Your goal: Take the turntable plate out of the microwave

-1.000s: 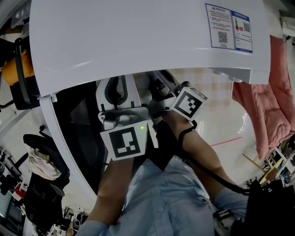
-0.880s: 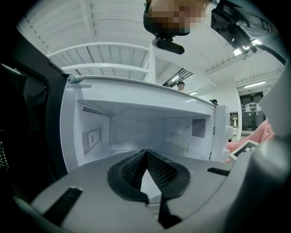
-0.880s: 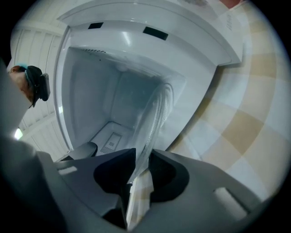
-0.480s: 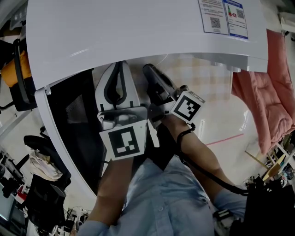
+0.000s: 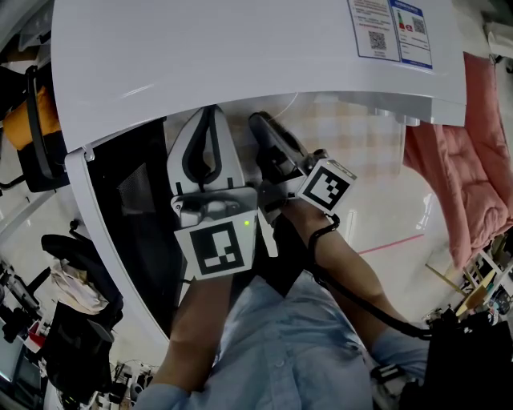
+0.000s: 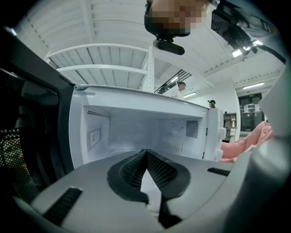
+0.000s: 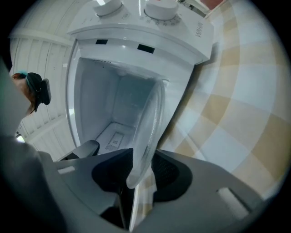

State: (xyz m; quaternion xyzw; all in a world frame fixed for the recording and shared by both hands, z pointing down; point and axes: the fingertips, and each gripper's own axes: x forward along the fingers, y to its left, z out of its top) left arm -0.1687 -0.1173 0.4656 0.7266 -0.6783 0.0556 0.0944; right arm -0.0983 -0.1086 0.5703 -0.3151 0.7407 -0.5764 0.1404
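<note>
The white microwave (image 5: 240, 64) stands with its black door (image 5: 120, 232) swung open to the left. In the right gripper view the clear glass turntable plate (image 7: 148, 132) shows edge-on, reaching from the cavity (image 7: 118, 109) out between the jaws. My right gripper (image 7: 142, 175) has just been opening. The plate's rim lies between its pads, with a gap showing on the right side. My left gripper (image 6: 145, 154) is shut on nothing and points level into the cavity (image 6: 136, 123), whose floor it hides. In the head view both grippers (image 5: 204, 140) (image 5: 268, 136) sit side by side under the microwave's front edge.
A beige checked cloth (image 7: 236, 113) covers the table beside the microwave. The control knobs (image 7: 159, 9) are on the panel next to the cavity. A pink cloth (image 5: 473, 160) hangs at the right. A chair with clothes (image 5: 72, 280) stands on the floor at the left.
The head view has shifted a little, so more of both grippers' jaws shows below the microwave's top edge. Neither hand has visibly moved.
</note>
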